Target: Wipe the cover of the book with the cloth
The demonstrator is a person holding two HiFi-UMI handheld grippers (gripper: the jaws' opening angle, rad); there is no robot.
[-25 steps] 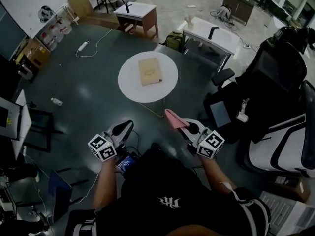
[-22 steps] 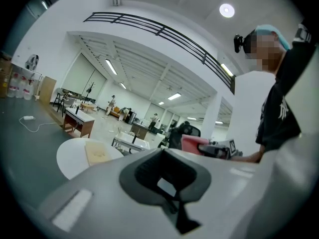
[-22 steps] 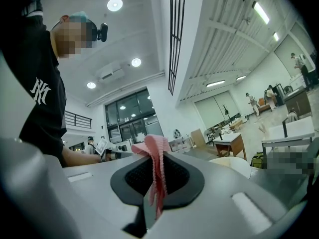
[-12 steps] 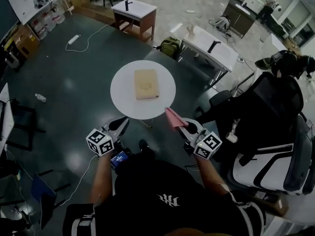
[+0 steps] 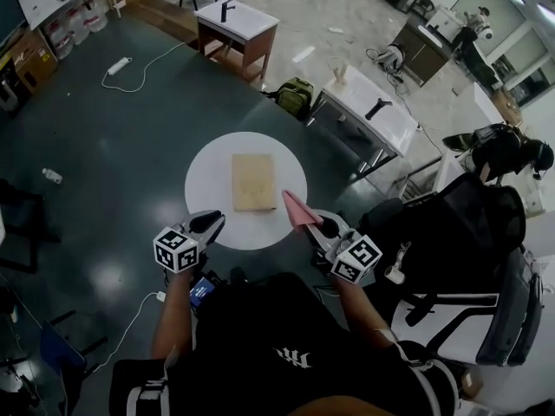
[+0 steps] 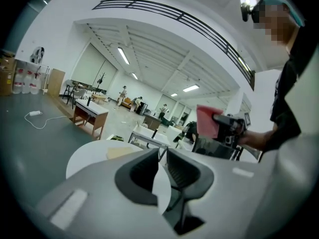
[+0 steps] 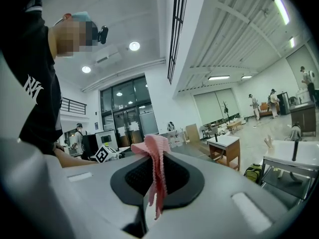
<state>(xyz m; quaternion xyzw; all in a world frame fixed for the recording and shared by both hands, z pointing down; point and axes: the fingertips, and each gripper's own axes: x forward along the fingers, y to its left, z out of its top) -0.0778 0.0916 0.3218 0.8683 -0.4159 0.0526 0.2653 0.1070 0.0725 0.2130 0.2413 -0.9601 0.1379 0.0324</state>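
A tan book (image 5: pixel 253 181) lies flat on the round white table (image 5: pixel 208 167); the left gripper view shows the book (image 6: pixel 123 152) ahead on the table (image 6: pixel 89 158). My right gripper (image 5: pixel 323 226) is shut on a pink cloth (image 5: pixel 299 210), which hangs over the table's near right edge. In the right gripper view the cloth (image 7: pixel 156 168) is pinched between the jaws of that gripper (image 7: pixel 154 177). My left gripper (image 5: pixel 208 224) hovers at the table's near left edge. Its jaws (image 6: pixel 162 169) have just been opening; a narrow gap shows, with nothing in it.
A black office chair (image 5: pixel 468 232) stands close on the right. Beyond the round table are a white desk (image 5: pixel 364 102), a smaller desk (image 5: pixel 236 22) and a green bag (image 5: pixel 295 94). A power strip with its cord (image 5: pixel 117 64) lies on the dark floor at left.
The person has walked up to the round table, which now lies just ahead. Both grippers have come forward to its near edge, the right one still carrying the pink cloth.
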